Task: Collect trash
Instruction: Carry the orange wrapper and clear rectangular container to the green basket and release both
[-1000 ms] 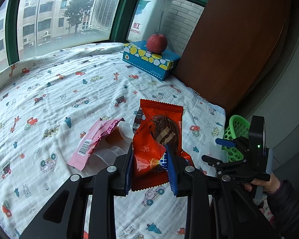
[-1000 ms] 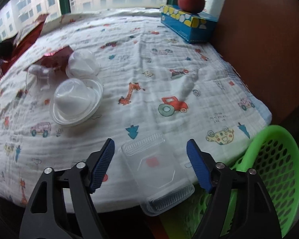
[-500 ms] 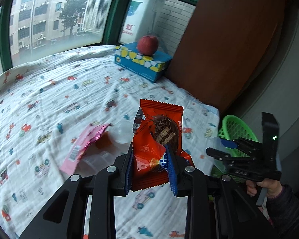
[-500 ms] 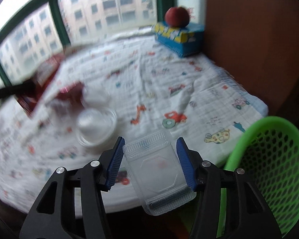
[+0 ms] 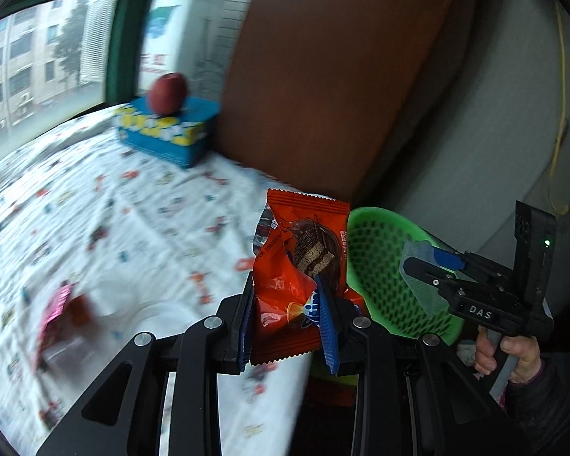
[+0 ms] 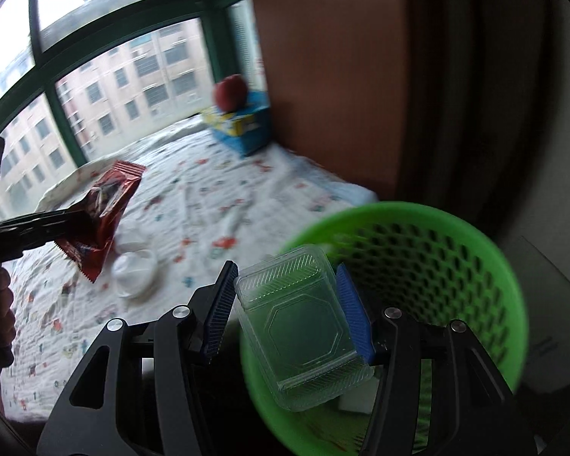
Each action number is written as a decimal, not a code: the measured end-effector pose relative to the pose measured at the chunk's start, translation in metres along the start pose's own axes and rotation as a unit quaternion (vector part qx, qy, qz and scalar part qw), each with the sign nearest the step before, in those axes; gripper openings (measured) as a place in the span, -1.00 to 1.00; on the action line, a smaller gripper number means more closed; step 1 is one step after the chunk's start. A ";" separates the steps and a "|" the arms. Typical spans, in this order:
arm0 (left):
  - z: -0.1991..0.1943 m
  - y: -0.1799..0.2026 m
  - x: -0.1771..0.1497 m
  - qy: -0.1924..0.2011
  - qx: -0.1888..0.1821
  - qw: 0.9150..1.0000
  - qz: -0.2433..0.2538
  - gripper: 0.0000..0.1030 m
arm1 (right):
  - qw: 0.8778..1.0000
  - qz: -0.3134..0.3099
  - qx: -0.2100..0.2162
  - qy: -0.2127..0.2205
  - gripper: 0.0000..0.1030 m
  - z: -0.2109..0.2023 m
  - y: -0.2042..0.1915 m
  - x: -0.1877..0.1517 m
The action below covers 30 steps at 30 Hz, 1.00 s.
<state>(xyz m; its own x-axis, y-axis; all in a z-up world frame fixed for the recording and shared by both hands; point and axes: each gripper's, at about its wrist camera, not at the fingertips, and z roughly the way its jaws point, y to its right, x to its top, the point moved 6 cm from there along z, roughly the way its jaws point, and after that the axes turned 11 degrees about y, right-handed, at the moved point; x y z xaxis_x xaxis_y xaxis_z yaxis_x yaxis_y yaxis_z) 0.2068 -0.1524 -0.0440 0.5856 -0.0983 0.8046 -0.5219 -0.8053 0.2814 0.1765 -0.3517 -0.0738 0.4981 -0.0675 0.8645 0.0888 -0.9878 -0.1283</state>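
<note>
Trash is partly gathered, none of it visibly dropped yet. Going left to right in the left wrist view: at 8 o'clock a crumpled pink foil wrapper (image 5: 55, 309) and a clear round plastic cup (image 5: 148, 313) lie loose on the white cartoon-print bedsheet (image 5: 106, 205), blurred; these are left to collect. At centre the left gripper (image 5: 288, 317) is clenched on an orange chocolate-cake snack wrapper (image 5: 298, 262), held up above the sheet's edge. At 3 o'clock sits the green perforated plastic basket (image 5: 383, 266), beside the bed.

In the right wrist view the right gripper (image 6: 287, 313) is clamped around a clear rectangular plastic clamshell box (image 6: 304, 326), poised over the basket's near rim, at 5 o'clock. The basket's inside looks mostly bare, though its bottom is partly hidden. My judgement: two releases are near; then the sheet items remain. A red apple (image 5: 168, 92) on a blue-and-yellow tissue box (image 5: 167, 133), at 11 o'clock, seems not to be trash.
</note>
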 end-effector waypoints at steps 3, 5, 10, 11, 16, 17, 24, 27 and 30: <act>0.016 0.025 0.001 -0.009 -0.016 1.000 0.011 -0.45 | 1.000 0.015 -0.016 -0.001 0.05 -0.006 0.026 -0.006; 0.028 0.042 0.001 -0.017 -0.025 0.999 0.020 -0.45 | 0.999 0.019 -0.027 -0.003 0.05 -0.012 0.041 -0.011; 0.054 0.073 -0.001 -0.034 -0.038 0.998 0.033 -0.45 | 0.998 0.038 -0.046 -0.009 0.06 -0.019 0.072 -0.026; 0.059 0.079 -0.002 -0.039 -0.041 0.998 0.035 -0.45 | 0.998 0.042 -0.049 -0.009 0.06 -0.020 0.077 -0.028; 0.080 0.101 -0.006 -0.056 -0.047 0.996 0.049 -0.44 | 0.996 0.067 -0.056 -0.006 0.24 -0.026 0.099 -0.036; 0.084 0.104 -0.007 -0.060 -0.049 0.996 0.051 -0.44 | 0.996 0.071 -0.056 -0.006 0.25 -0.027 0.102 -0.038; 0.109 0.122 -0.018 -0.082 -0.051 0.994 0.059 -0.43 | 0.994 0.084 -0.064 0.007 0.25 -0.043 0.113 -0.043; 0.119 0.126 -0.021 -0.090 -0.053 0.993 0.059 -0.39 | 0.994 0.079 -0.072 0.012 0.36 -0.047 0.111 -0.043; 0.127 0.130 -0.024 -0.096 -0.052 0.992 0.058 -0.35 | 0.994 0.077 -0.076 0.016 0.37 -0.052 0.111 -0.044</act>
<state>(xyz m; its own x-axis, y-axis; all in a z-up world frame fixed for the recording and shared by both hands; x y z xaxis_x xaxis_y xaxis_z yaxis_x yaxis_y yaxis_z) 0.2039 -0.3291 -0.0928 0.6194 -0.3041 0.7238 -0.6484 -0.7180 0.2532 0.1196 -0.4654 -0.1012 0.4673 -0.2216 0.8559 -0.1187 -0.9750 -0.1876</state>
